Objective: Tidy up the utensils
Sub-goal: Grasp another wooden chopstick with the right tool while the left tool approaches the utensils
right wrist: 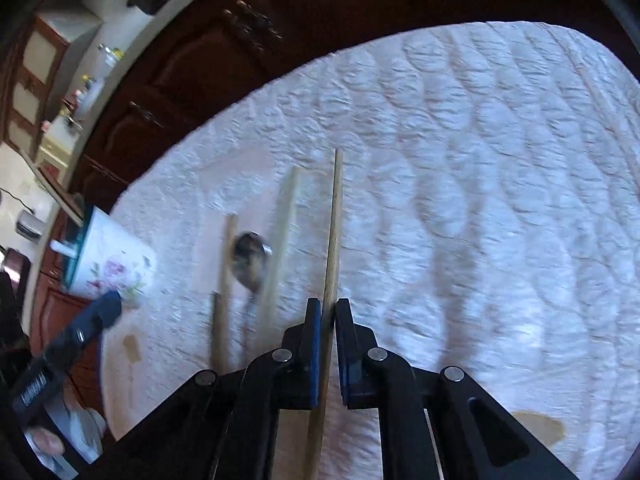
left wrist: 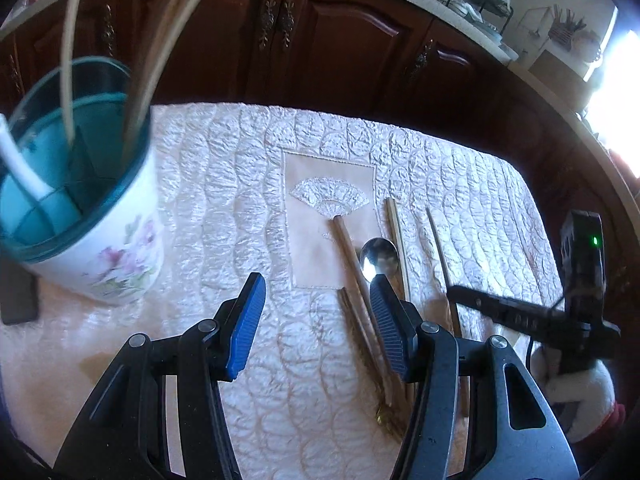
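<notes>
chopstick point(right wrist: 334, 240) | pinched by right hand-held gripper point(right wrist: 329, 312) | left hand-held gripper point(left wrist: 316, 308) wide, seemingly empty

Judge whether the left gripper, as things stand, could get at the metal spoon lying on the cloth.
Probably yes. The left gripper is open and empty, and the spoon bowl lies uncovered just beyond its right finger. The wooden chopsticks lie close alongside, so a pinch might catch one too.

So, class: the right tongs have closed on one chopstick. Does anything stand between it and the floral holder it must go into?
Only partly. The other chopsticks and spoon lie on the cloth between the held chopstick and the floral holder, and the open left tongs hover near it. Lifted above these, nothing visible blocks it.
</notes>
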